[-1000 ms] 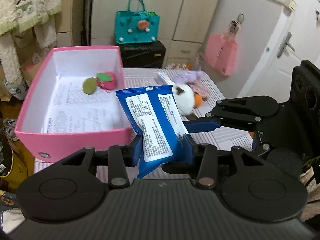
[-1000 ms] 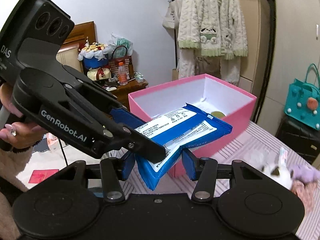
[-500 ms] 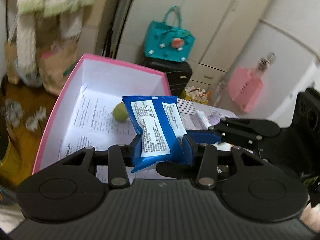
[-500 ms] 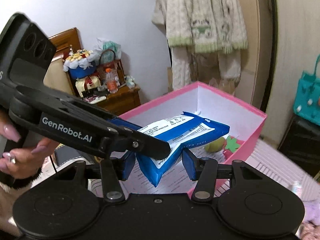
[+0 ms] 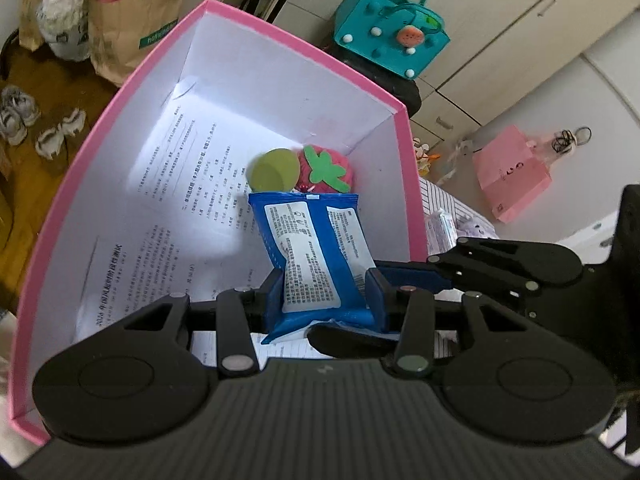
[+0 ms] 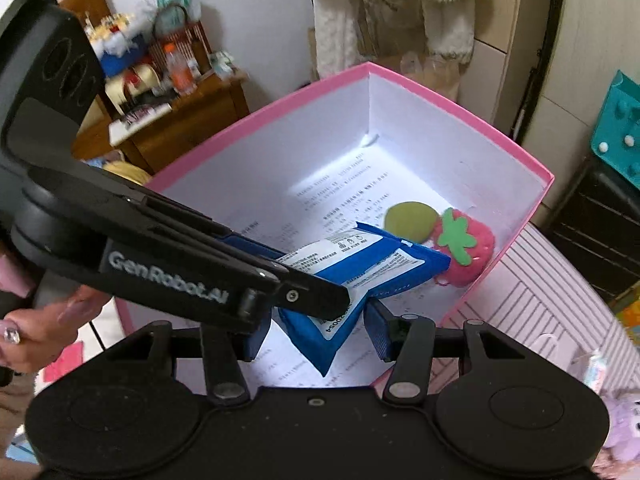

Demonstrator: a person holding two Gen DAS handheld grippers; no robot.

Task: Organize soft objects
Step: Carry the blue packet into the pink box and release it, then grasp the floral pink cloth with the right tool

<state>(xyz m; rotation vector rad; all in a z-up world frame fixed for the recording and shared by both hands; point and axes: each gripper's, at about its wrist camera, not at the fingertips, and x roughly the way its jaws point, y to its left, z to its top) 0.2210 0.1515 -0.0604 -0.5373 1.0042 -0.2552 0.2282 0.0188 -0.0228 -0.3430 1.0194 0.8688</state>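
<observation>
White wall [image 6: 240, 20], wooden dresser [image 6: 192, 128], pale cabinets [image 5: 500, 40], possibly wood floor [image 5: 24, 184].

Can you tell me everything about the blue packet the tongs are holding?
The blue packet is a soft, shiny plastic pack with white printed labels and crimped ends. It is squeezed and creased in the middle. The left tongs pinch its lower part, and the right tongs grip its corner too. It hangs tilted above the paper-lined floor of the pink box, its far end near a green ball and a strawberry plush.

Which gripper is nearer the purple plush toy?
Right. The right gripper hovers at the edge of the pink box nearest the purple plush toy; the left gripper is farther inside.
</observation>
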